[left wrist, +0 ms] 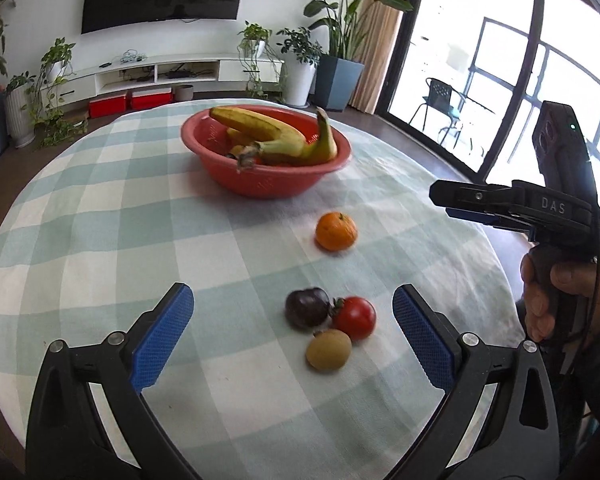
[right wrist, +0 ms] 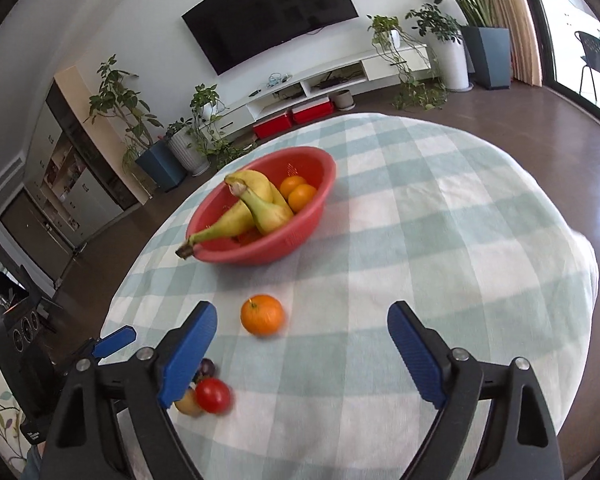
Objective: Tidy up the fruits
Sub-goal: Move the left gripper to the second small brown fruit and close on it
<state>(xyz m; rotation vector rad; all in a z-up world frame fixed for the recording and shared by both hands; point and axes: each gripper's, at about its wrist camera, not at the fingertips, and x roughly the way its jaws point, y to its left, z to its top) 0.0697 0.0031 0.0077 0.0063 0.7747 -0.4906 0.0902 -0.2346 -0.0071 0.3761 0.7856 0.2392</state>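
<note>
Blue-padded, the left gripper gapes wide and empty just before the plum, tomato and kiwi. Only the right view shows two oranges behind bananas in the red bowl. "DAS" marks the right gripper, wide open, empty, near the loose orange.

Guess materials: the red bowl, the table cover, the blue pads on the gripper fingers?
Red bowl: likely moulded plastic, matte, with small perforations in the wall like a colander. Table cover: woven fabric, pale green and white check, soft creases. Blue pads: probably rubber or textured plastic, with a fine knurled grid.
</note>
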